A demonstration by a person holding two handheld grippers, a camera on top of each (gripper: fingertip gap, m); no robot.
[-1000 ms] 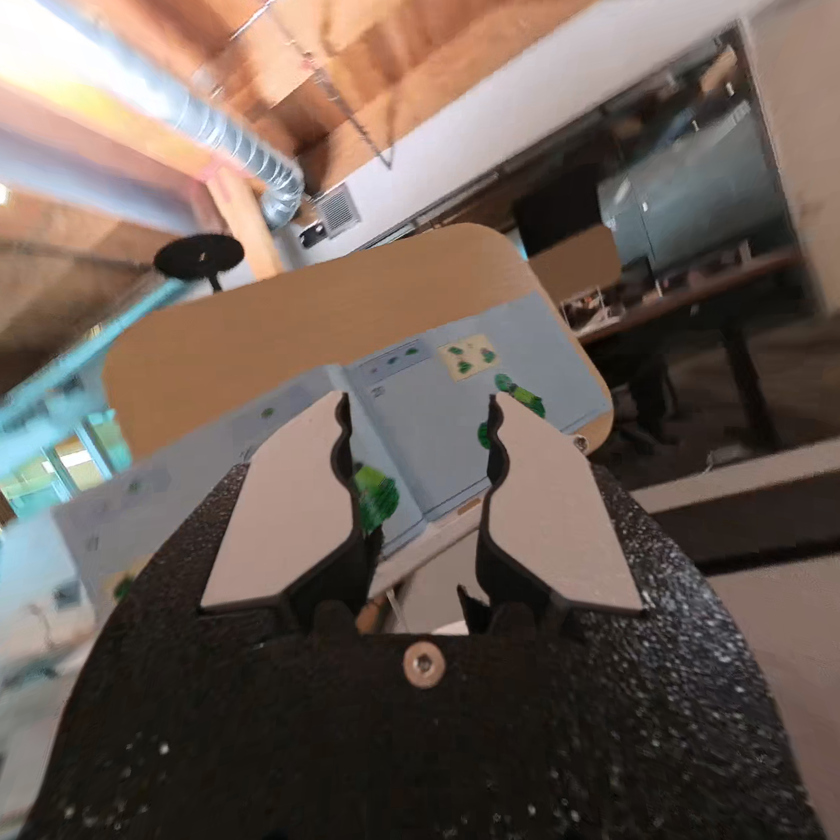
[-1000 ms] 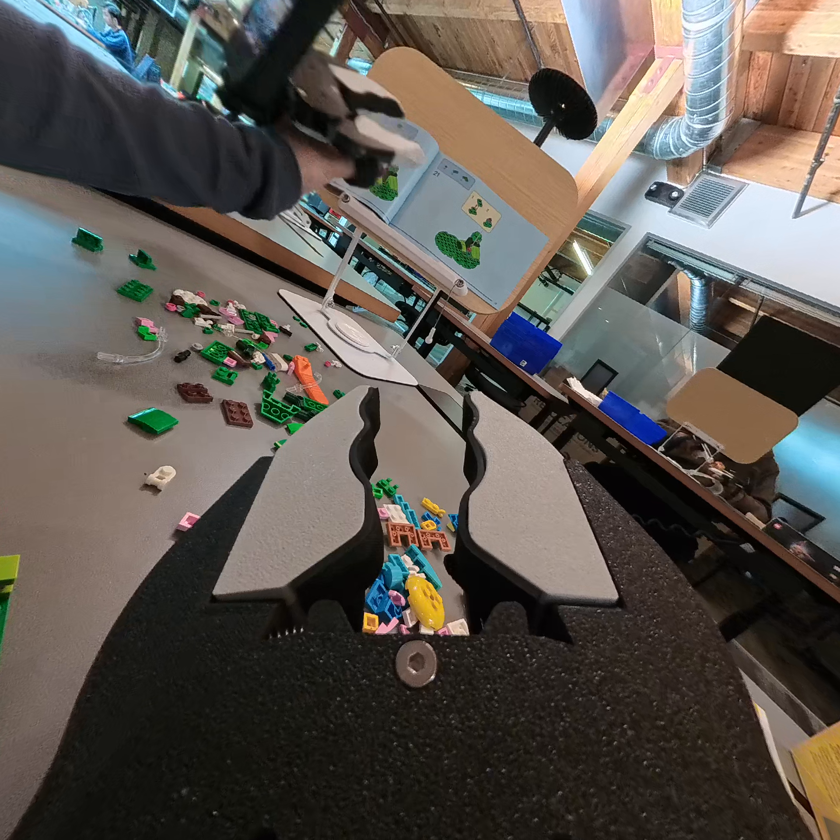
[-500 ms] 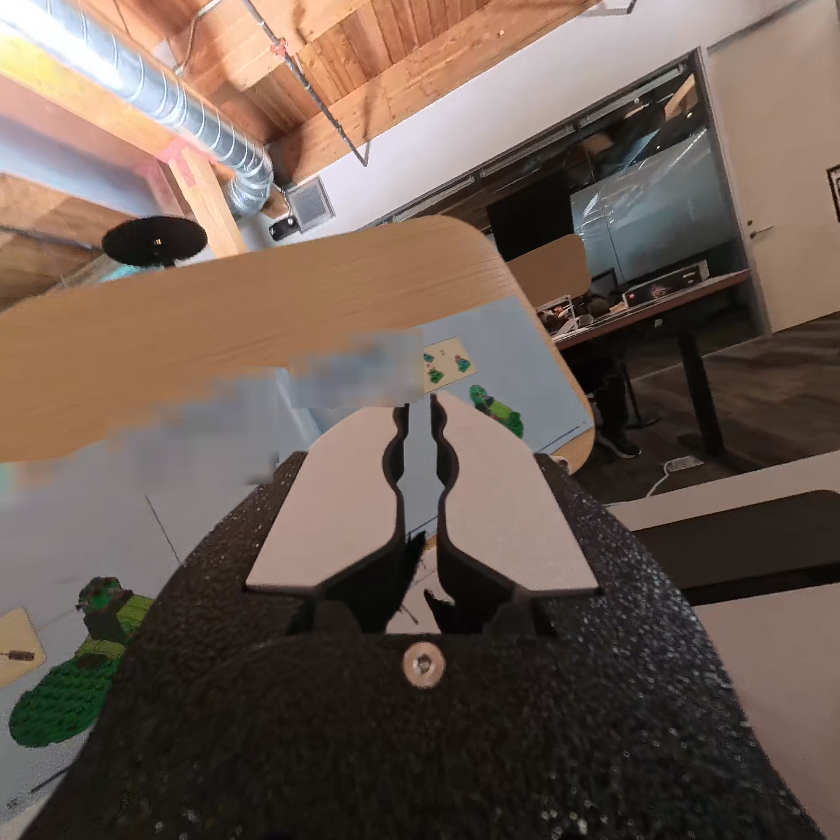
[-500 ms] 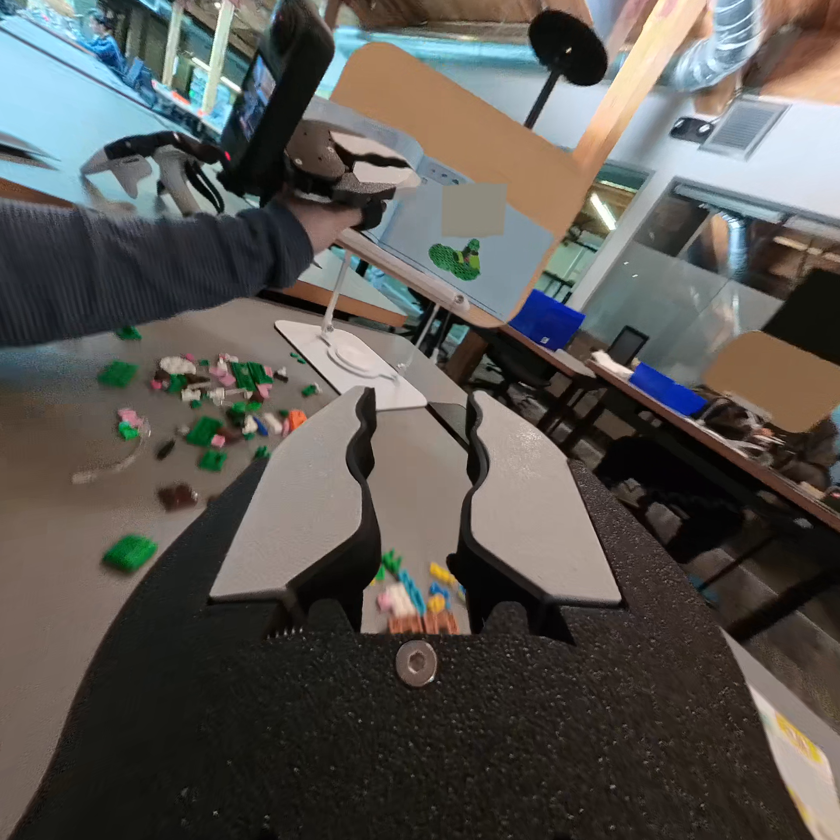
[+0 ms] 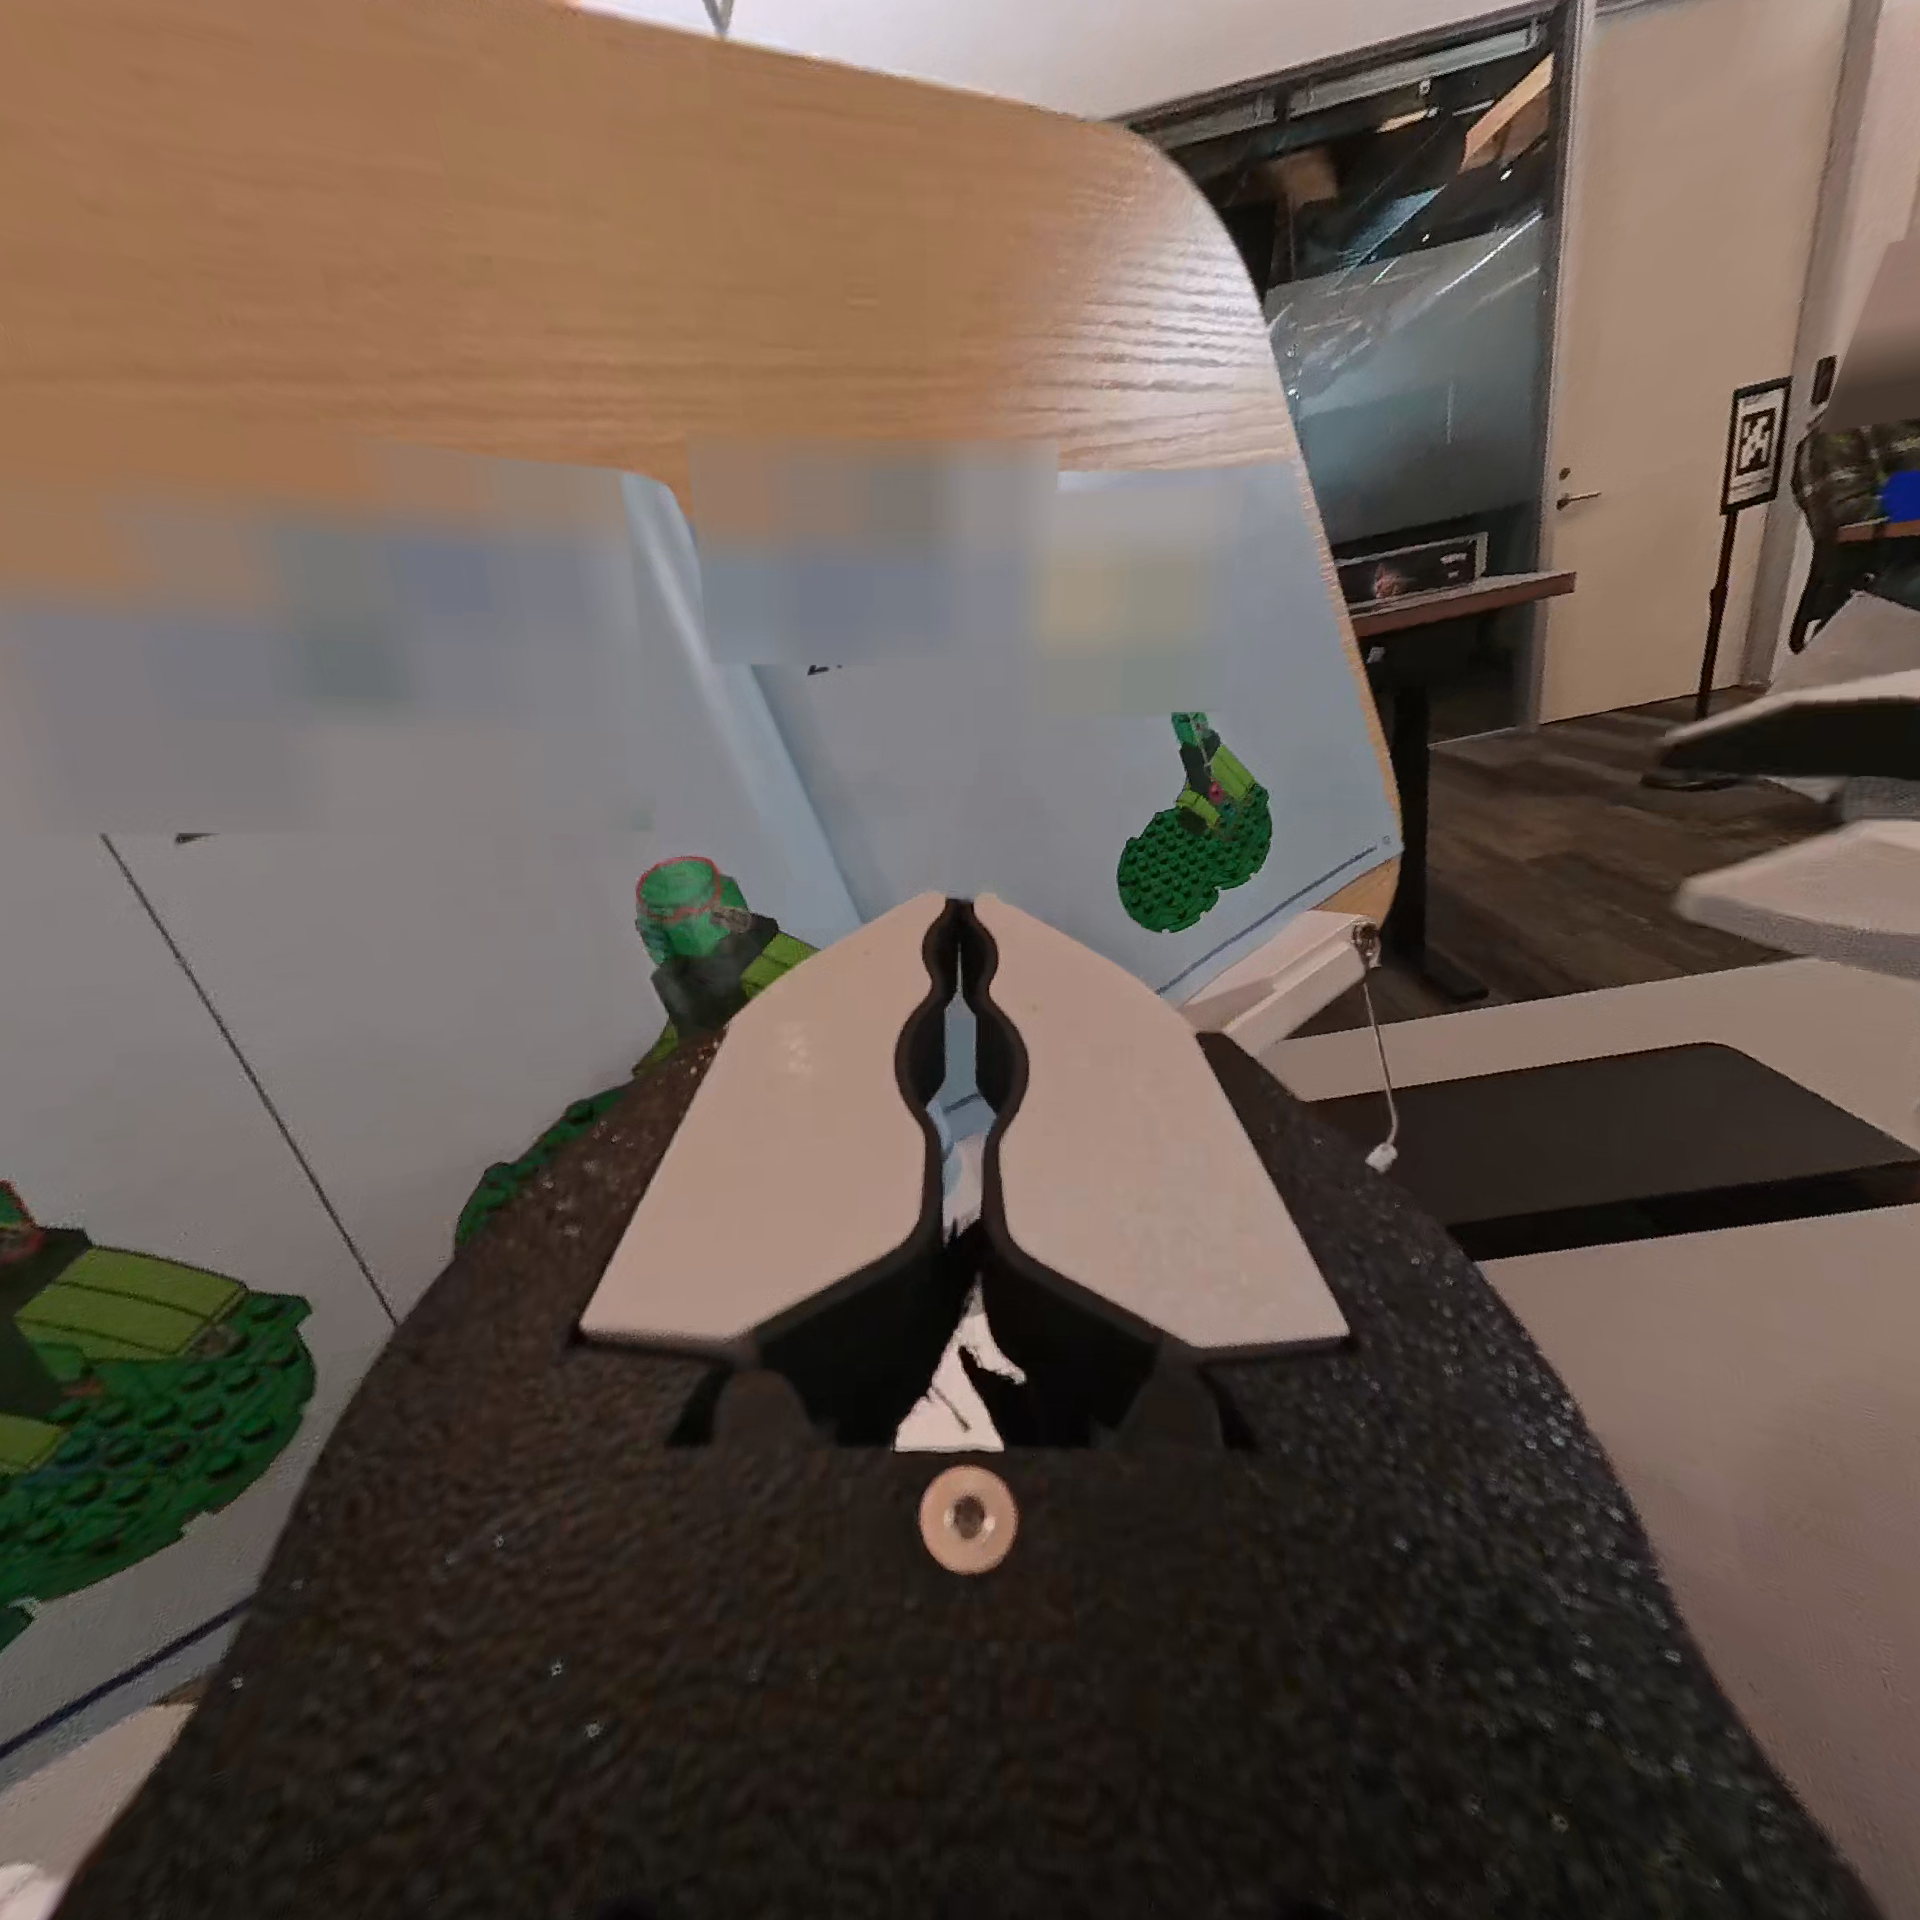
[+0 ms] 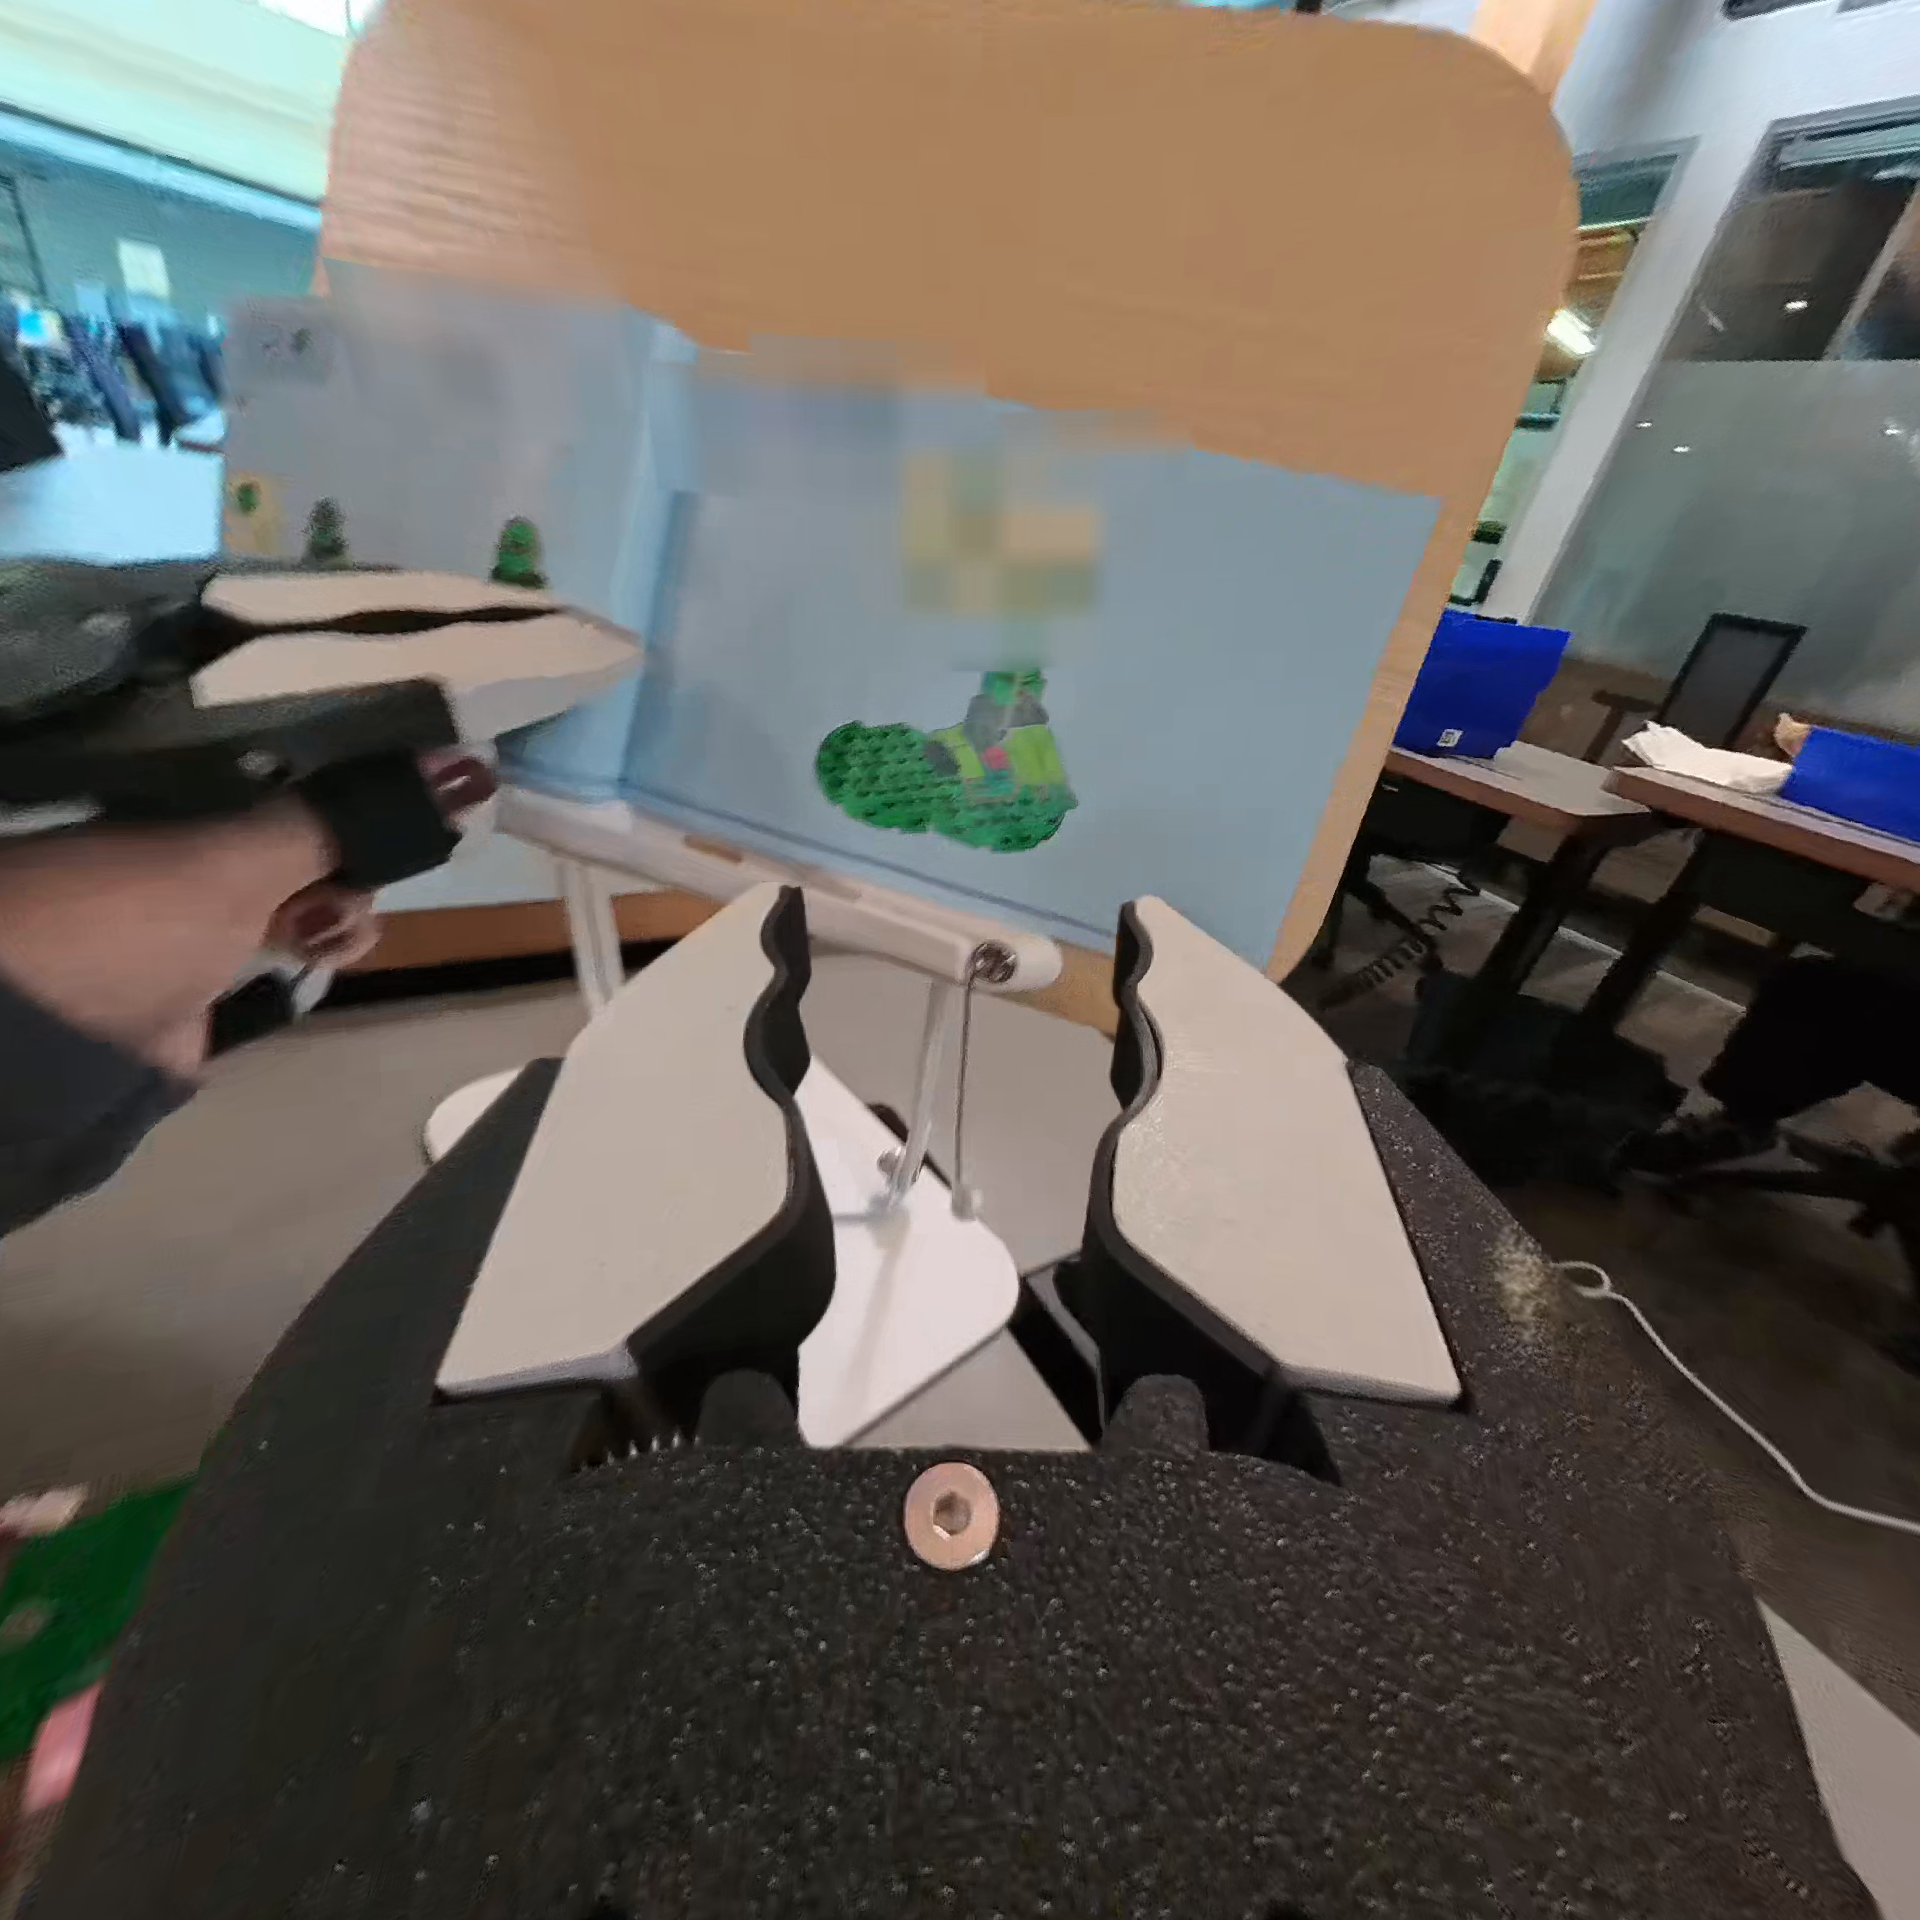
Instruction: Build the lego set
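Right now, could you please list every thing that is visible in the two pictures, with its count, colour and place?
instruction booklet: one, light blue pages with green model drawings, open on the stand
book stand: one, light wood board on a white base, on the grey table
grey table: one, under the stand
lego pieces: a few, green and pink, blurred, bottom left of the right wrist view
blue bins: two, on the desks behind
left gripper: one, grey fingers, shut, tips at the booklet's page
right gripper: one, grey fingers, open, empty
hand: one, holds the left gripper
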